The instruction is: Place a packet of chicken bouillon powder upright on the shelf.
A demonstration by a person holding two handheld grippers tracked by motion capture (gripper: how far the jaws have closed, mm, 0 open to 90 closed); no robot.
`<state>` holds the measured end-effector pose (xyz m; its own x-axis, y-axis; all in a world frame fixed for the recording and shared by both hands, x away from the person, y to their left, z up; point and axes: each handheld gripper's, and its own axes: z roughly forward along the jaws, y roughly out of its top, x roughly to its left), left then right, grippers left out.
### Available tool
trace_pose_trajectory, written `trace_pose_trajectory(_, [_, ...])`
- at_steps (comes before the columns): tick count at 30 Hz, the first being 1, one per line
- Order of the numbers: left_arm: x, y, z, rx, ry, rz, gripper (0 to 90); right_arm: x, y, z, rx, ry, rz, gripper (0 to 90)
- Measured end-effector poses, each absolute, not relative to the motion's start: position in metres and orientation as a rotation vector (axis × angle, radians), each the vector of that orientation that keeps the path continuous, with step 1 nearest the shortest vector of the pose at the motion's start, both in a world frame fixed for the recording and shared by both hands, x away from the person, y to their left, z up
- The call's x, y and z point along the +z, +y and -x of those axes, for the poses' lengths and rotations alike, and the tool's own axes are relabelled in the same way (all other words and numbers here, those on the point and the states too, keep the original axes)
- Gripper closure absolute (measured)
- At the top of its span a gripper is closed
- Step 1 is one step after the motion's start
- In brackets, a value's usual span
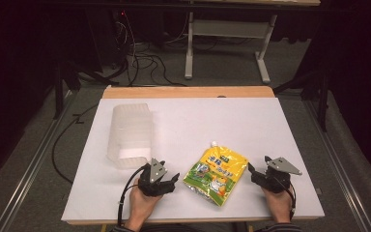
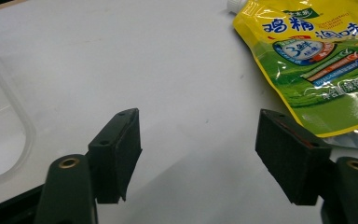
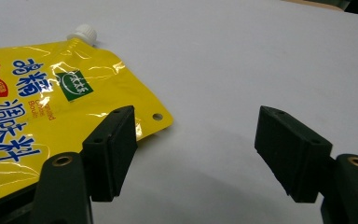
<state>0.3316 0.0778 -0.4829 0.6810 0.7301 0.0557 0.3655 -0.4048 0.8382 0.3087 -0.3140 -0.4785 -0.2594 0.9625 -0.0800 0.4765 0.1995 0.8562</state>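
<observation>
Near the front edge of the table (image 1: 270, 121) lies the yellow pouch (image 1: 216, 175), flat, its white cap (image 1: 214, 143) pointing away. Both grippers flank it, left gripper (image 1: 170, 180) and right gripper (image 1: 252, 170) each spread wide and empty. Looks like the approach before a grasp; next, one has to close on a pouch edge. A clear bin (image 1: 130, 135) lies on its side, farther left.

Pouch (image 1: 216, 175) — yellow above, green below, blue lettering, white cap (image 3: 82, 33). Table (image 1: 212, 116) — white top, wooden edge. Container (image 1: 130, 135) — translucent white. Tongs — black.
</observation>
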Motion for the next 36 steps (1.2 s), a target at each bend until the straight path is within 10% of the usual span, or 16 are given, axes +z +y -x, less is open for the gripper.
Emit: trace_pose_trajectory(36, [-0.449,0.051,-0.352,0.392,0.819,-2.054,22.0,-0.478,-0.313,-0.309,0.963,1.839,-1.347,28.5])
